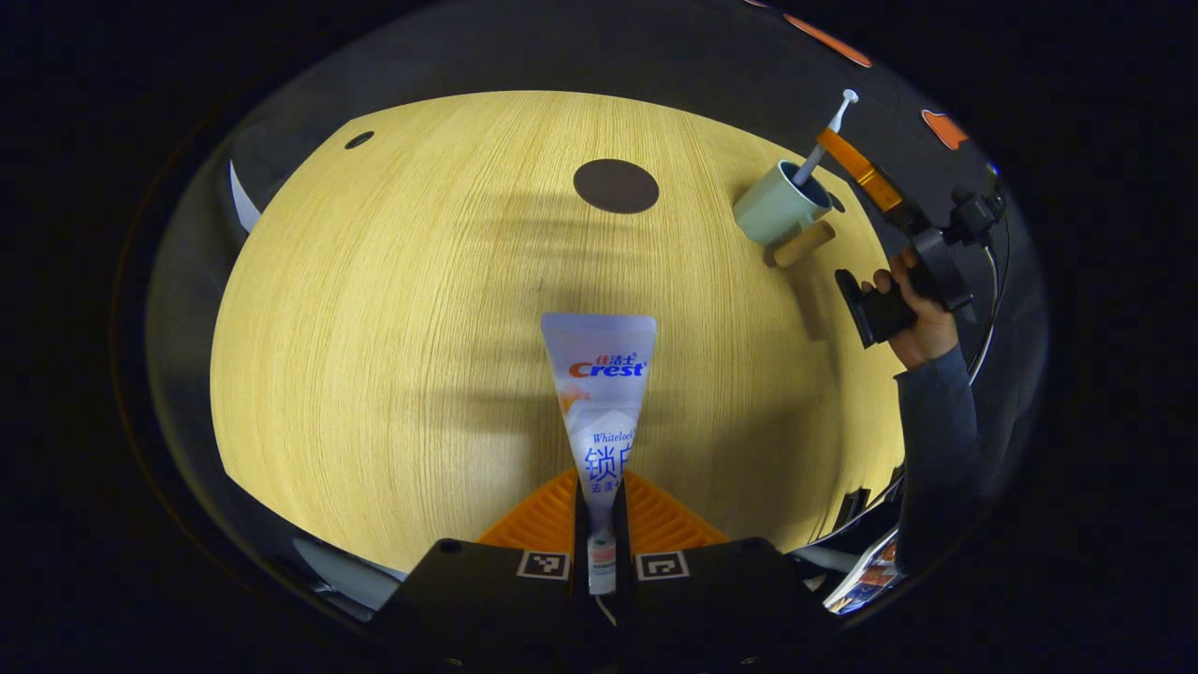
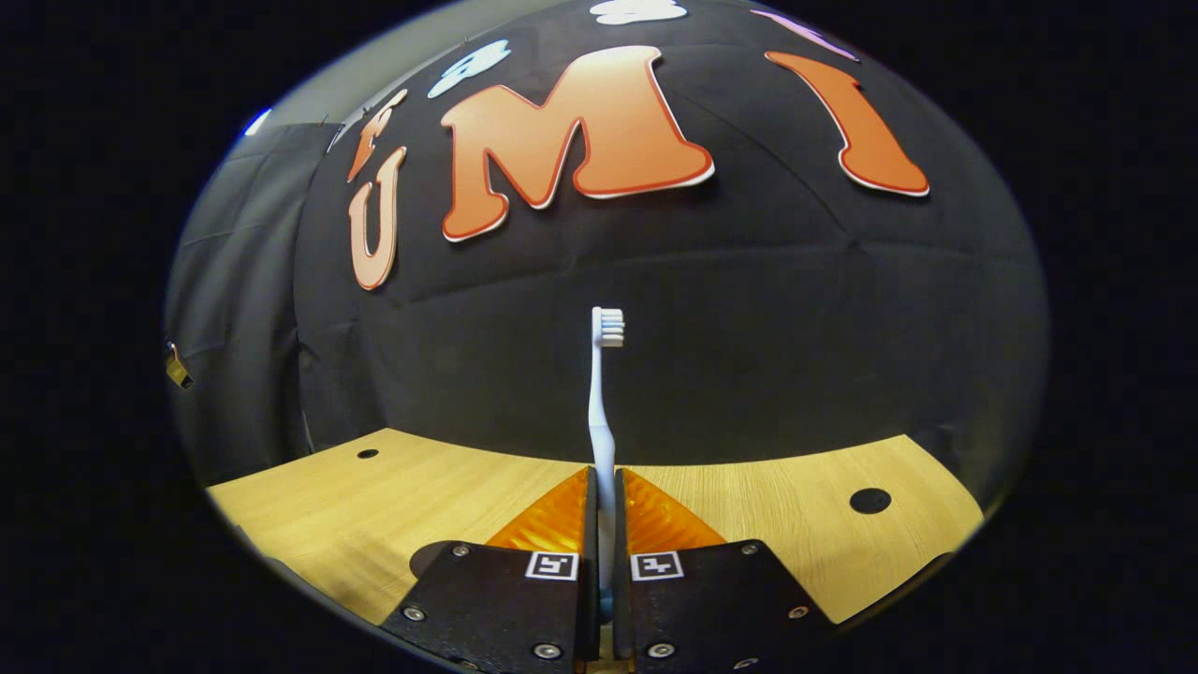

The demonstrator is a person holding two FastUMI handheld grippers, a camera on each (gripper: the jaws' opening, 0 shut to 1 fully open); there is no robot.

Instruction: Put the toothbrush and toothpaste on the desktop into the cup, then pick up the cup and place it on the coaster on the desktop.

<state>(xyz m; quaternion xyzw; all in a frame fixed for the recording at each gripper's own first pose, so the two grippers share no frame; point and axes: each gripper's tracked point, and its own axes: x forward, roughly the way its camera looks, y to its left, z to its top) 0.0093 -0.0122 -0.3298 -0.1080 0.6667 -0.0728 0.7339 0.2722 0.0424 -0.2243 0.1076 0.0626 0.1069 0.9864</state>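
Note:
A white toothpaste tube point(image 1: 599, 393) sticks out forward over the wooden desktop point(image 1: 393, 328), with my left gripper point(image 1: 599, 505) shut on its cap end. Far right stands a pale green cup point(image 1: 777, 208) with a wooden handle. A white toothbrush point(image 1: 828, 126) leans with its lower end inside the cup, head up. The right gripper point(image 1: 828, 140) holds it just above the rim. In the right gripper view, the toothbrush point(image 2: 601, 412) stands between the fingers of my right gripper point(image 2: 604, 505), which is shut on its handle. A dark round coaster point(image 1: 616, 185) lies left of the cup.
A person's hand point(image 1: 922, 323) and dark sleeve hold the right gripper at the desk's right edge. Small dark holes point(image 1: 358, 139) point(image 2: 870, 500) mark the desktop. The black cloth wall point(image 2: 749, 356) rises close behind the desk.

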